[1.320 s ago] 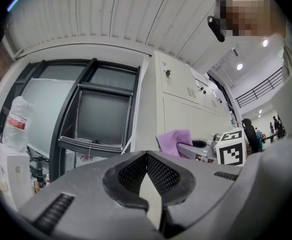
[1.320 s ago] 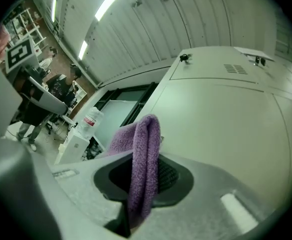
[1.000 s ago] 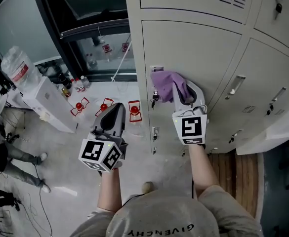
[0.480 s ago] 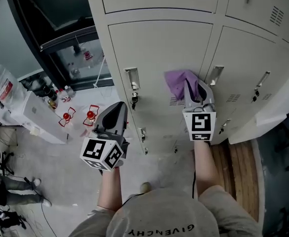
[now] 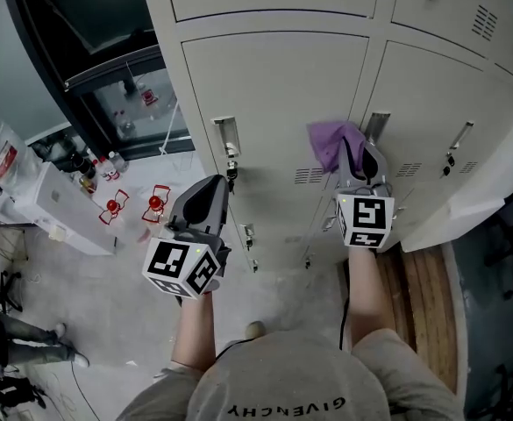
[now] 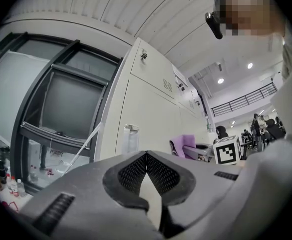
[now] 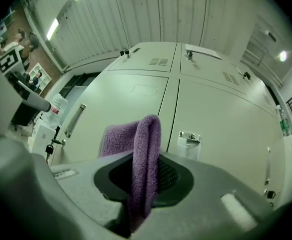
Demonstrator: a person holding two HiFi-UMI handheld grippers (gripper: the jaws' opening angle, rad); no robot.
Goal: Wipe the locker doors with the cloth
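The right claw (image 5: 355, 147) is clamped on a fold of the purple cloth (image 5: 330, 139), held up at the locker doors (image 5: 274, 95); soft, light and limp, it is probably best pinched mid-bunch, while the left claw (image 5: 210, 191) hangs closed on nothing.

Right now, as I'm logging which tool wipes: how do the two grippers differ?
The right gripper is shut on the purple cloth; the left gripper is shut on nothing. The right gripper reaches the locker doors; the left gripper hangs short of them. Both carry a marker cube.
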